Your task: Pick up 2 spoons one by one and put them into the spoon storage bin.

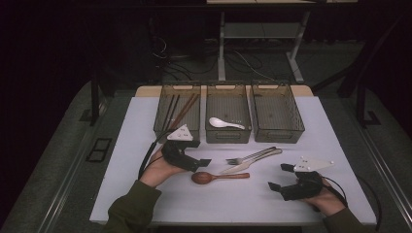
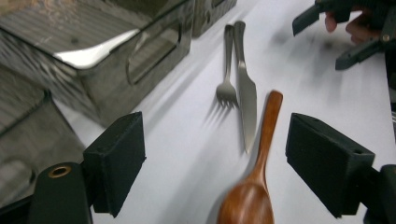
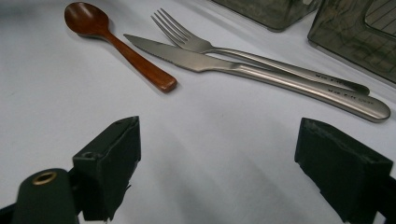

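Sorting stands part done: chopsticks (image 1: 176, 110) lie in the left bin (image 1: 178, 90), a white spoon (image 1: 225, 123) in the middle bin (image 1: 228, 89); the right bin (image 1: 277, 89) holds nothing.

Wooden spoon (image 1: 217, 176), fork (image 1: 253, 156) and knife (image 1: 252, 161) remain on the table (image 1: 145, 116).

The left gripper (image 1: 198, 152) stands wide at the wooden spoon's bowl, gripping nothing. The right gripper (image 1: 279, 176) stands wide and empty.

The left gripper view shows the spoon between the jaws; the right gripper view shows the knife's serrated edge.
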`<state>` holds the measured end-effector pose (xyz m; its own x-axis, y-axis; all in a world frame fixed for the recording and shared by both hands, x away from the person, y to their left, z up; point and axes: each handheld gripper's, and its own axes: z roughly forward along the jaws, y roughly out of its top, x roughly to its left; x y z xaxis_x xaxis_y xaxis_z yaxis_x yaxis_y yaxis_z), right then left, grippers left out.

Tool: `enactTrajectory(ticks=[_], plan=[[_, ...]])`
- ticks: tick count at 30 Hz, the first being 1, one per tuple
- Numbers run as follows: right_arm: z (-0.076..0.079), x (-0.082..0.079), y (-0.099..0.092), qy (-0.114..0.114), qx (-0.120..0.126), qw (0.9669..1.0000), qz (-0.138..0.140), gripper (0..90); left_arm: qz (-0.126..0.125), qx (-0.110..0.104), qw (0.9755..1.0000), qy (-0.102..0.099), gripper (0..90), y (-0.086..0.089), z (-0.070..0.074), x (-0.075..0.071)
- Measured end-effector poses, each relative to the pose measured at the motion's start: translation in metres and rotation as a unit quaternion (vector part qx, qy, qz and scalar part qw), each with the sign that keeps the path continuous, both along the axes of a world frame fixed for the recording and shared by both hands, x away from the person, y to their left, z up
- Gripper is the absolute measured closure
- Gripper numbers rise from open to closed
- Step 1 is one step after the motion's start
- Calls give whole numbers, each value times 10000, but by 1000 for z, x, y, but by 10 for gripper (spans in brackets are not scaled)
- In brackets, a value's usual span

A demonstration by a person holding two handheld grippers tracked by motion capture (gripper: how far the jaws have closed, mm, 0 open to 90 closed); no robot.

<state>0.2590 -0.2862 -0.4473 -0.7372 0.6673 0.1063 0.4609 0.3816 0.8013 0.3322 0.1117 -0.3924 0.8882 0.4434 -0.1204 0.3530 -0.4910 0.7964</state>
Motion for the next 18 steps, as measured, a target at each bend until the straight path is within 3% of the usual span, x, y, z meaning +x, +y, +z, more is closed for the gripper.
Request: enactTrajectory(ticks=[11,18], plan=[[0,0,0,16,-2,10000,-12,143,96,60,9999,3,185,18,-11,-18],[0,0,-1,-5,4,10000,-1,143,243,102,9996,26,214,27,-26,-31]])
